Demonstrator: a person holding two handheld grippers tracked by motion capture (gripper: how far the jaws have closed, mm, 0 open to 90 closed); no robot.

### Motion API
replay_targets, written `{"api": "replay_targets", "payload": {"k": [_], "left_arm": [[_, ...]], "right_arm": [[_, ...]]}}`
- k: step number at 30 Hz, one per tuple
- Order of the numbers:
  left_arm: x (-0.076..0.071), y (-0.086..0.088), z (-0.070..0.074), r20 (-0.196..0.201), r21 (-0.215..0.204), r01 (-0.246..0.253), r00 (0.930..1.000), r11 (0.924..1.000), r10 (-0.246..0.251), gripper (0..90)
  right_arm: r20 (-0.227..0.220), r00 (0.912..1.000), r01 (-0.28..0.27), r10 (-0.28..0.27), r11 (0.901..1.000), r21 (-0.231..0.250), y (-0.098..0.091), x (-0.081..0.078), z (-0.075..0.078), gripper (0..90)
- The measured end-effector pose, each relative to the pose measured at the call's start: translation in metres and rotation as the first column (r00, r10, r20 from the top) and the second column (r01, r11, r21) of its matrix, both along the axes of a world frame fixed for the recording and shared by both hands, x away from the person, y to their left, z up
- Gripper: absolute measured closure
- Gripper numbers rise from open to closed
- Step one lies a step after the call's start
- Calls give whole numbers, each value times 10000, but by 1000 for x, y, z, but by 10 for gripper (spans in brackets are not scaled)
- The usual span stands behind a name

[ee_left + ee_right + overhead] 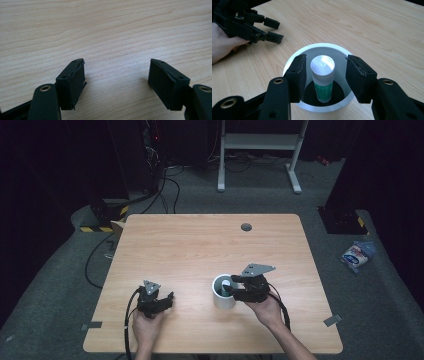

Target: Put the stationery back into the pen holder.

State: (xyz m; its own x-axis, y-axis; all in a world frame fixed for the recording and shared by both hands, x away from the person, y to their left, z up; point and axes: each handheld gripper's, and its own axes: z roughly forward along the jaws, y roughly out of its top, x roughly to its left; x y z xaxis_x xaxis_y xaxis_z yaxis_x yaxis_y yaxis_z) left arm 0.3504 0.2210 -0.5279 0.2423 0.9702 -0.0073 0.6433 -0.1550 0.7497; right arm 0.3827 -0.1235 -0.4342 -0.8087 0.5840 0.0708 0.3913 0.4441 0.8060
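- The white cylindrical tube with a green label and a white cap point(322, 77) stands inside the white round cup point(294, 58); its long axis is close to upright, cap end up towards the right claw's camera, base on the dark bottom of the cup.
- In the high view the white round cup point(223, 301) sits on the light wooden table point(210, 245) at about 6 o'clock from the table's middle, near the person's edge.
- The right claw point(325, 75) hangs over the mouth of the cup, one jaw at 9 o'clock of the cap and one at 3 o'clock. The jaws are parted about halfway and neither pad touches the tube; a gap shows on both sides.
- In the high view the right claw point(231, 285) reaches the cup from its 3 o'clock side.
- The left claw point(116, 75) is spread wide with bare wood between its jaws.
- The left claw point(170, 299) rests on the table at 9 o'clock of the cup, well apart from it, held in the person's left hand point(146, 324).
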Motion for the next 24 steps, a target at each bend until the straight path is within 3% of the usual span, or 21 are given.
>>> {"api": "replay_targets", "payload": {"k": [12, 24], "left_arm": [[0, 0, 0, 9, 11, -3, 10000, 10000, 3, 296], [0, -1, 0, 14, 18, -12, 10000, 10000, 12, 296]], "right_arm": [[197, 9994, 271, -280, 9987, 434, -17, -3, 10, 500], [237, 9982, 544, -555, 9975, 443, -34, -5, 12, 500]]}}
